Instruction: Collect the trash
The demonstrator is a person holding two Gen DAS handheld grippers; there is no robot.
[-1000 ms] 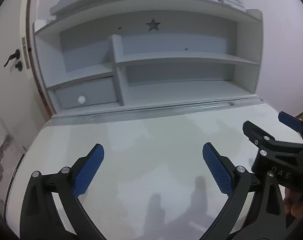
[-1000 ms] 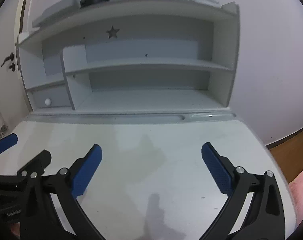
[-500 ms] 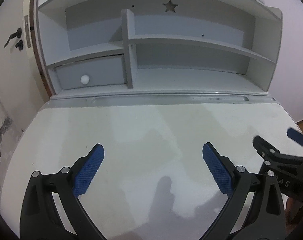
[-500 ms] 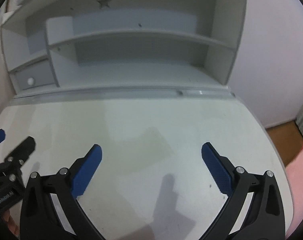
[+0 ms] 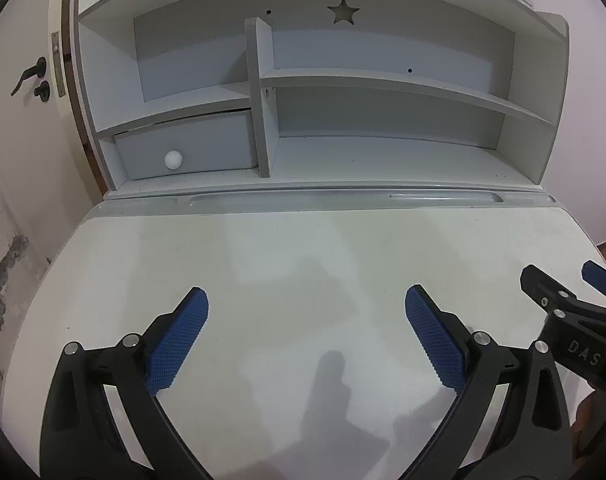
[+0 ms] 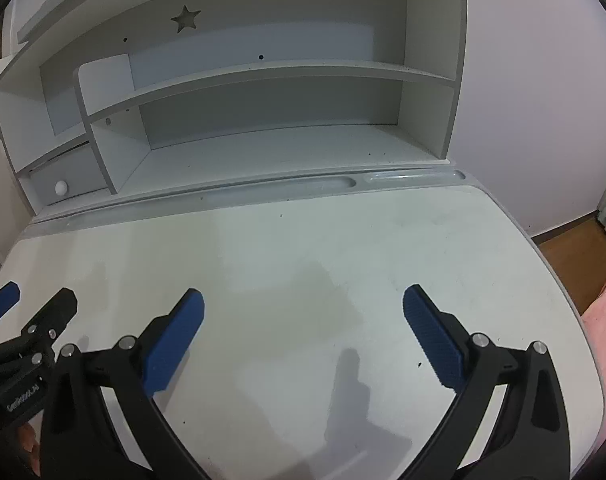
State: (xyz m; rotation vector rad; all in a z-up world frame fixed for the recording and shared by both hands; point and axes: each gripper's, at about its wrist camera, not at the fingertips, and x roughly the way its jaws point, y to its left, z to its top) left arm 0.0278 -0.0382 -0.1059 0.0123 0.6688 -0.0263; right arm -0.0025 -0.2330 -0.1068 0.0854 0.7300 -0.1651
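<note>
Frankly, we see no trash on desk (image 5: 303, 248) or in hutch (image 5: 383, 152) behind desk. Left gripper (image 5: 305, 340) and right gripper (image 6: 303, 340) hover above desk front edge, jaws spread, empty. Risk: we sweep blind, knock grippers together, or clip drawer knob (image 5: 173, 159) at hutch's left foot.

We see a white tabletop (image 5: 303, 264) with faint dark specks, edged at the back by a pale grey tray groove (image 5: 343, 200). The shelf unit (image 5: 383, 80) is grey-white with a star-shaped cutout (image 5: 343, 10); its grey drawer (image 5: 191, 148) carries a white knob (image 5: 173, 159). Both the left tongs (image 5: 306, 312) and the right tongs (image 6: 303, 312) are black with blue cross-hatched pads (image 5: 175, 344). The floor (image 6: 575, 256) is brown wood.
</note>
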